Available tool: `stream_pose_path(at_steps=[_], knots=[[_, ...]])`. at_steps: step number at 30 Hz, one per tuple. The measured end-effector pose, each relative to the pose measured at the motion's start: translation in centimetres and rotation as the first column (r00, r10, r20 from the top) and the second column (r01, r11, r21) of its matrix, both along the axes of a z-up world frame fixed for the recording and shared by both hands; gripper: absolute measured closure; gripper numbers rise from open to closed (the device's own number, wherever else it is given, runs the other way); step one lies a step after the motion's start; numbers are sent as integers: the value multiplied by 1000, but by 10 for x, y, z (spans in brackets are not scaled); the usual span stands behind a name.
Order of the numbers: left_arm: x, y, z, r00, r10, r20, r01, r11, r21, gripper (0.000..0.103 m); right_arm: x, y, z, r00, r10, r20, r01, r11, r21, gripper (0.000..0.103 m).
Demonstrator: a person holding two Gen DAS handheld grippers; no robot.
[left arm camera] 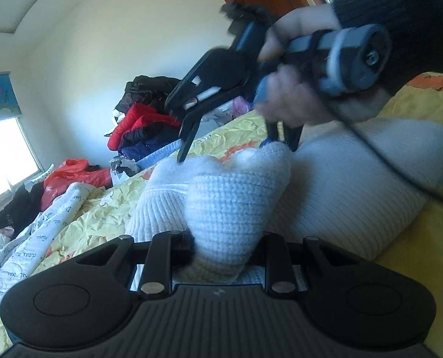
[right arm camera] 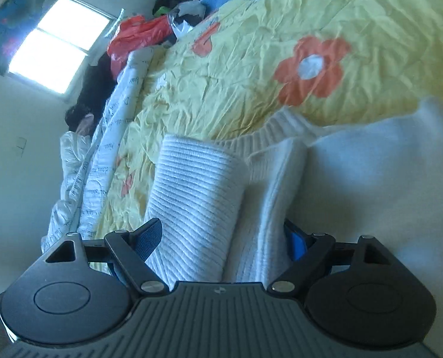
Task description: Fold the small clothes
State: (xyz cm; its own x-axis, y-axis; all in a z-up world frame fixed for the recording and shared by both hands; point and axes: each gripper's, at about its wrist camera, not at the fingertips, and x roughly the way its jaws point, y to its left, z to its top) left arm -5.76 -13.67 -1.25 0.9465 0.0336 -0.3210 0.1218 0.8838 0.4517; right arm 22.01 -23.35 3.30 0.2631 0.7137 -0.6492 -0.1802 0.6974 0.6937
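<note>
A white knit garment (left arm camera: 355, 197) lies bunched on the yellow flowered bedspread (left arm camera: 102, 211). My left gripper (left arm camera: 221, 256) is shut on a fold of its ribbed knit, which fills the gap between the fingers. My right gripper (left arm camera: 236, 146), held in a hand with a black sleeve, reaches down onto the garment's far top edge. In the right wrist view the right gripper (right arm camera: 221, 238) has its jaws apart around a rolled ribbed cuff (right arm camera: 197, 197) and a fold of the white garment (right arm camera: 370, 185).
A pile of red, black and blue clothes (left arm camera: 144, 128) sits at the far side of the bed. A red plastic bag (left arm camera: 72, 176) and a white printed quilt (left arm camera: 27, 247) lie at the left. A bright window (right arm camera: 54, 47) is beyond.
</note>
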Motion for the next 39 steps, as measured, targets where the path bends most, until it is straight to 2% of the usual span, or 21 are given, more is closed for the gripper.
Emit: stream_pose_path(at_steps=[1,2,4,5,7,12,15,17,20,22,23,24,25,27,29,31,32,33,35,37,39], knots=[[0,-2,0,1000,1,1,-1,1000,10,78,0,5,-2,1000,4,-3,-4,1000,-16,21],[1,-3,-1,1000,2,1,-2,1000,16,78,0,9,-3,1000,0,7,0,999,-35,29],[1,-5,-1,1000,2,5,-2,999,32,78,-5,16,-3,999,12,47,-9,998,-67,54],[0,-7,-2,1000,2,13,-3,999,50,78,-8,18,-1,997,33,72,-29,998,-52,76],[-3,-11,3,999,-6,32,3,997,82,78,-14,19,8,988,70,139,-61,996,-67,76],[2,-22,42,998,-49,40,49,999,-14,78,-14,-6,56,950,137,279,-118,989,-84,76],[2,-52,51,990,-125,69,126,992,-1,78,-11,-33,82,920,188,344,-132,975,-179,76],[2,-74,45,981,-182,70,180,983,39,78,-8,-52,85,916,200,348,-122,965,-234,76],[0,-105,27,962,-271,36,266,959,102,78,-11,-89,68,935,163,315,-76,960,-270,76],[2,-121,4,951,-309,-21,308,941,138,79,-16,-112,39,956,116,269,-34,955,-293,76],[1,-126,-8,950,-312,-11,309,935,176,79,-18,-120,25,963,89,253,-11,956,-292,75],[-2,-130,-16,950,-313,17,301,925,231,79,-21,-131,14,965,33,261,32,970,-239,66],[-2,-130,-16,948,-317,27,302,923,237,79,-26,-140,6,968,-22,251,69,982,-178,64],[0,-119,-5,945,-327,22,319,933,164,74,-30,-150,1,970,-101,223,123,988,-89,54],[-3,-104,9,939,-343,16,338,931,140,68,-36,-159,6,962,-162,222,179,982,-57,46],[-16,-80,27,932,-362,32,357,929,97,46,-45,-168,20,936,-239,259,257,966,-36,41],[-25,-66,34,929,-366,56,362,929,74,26,-51,-173,29,918,-273,289,293,956,-27,42],[-34,-51,39,930,-360,80,355,933,64,18,-58,-176,39,902,-288,321,310,951,-18,42],[-48,-27,44,936,-339,94,336,941,45,18,-67,-177,54,892,-279,356,295,956,9,42],[-51,-6,43,955,-294,52,292,956,31,18,-73,-170,65,900,-223,376,239,971,3,42],[-39,7,34,975,-224,-4,224,974,15,19,-70,-153,67,919,-141,367,172,984,-53,40]])
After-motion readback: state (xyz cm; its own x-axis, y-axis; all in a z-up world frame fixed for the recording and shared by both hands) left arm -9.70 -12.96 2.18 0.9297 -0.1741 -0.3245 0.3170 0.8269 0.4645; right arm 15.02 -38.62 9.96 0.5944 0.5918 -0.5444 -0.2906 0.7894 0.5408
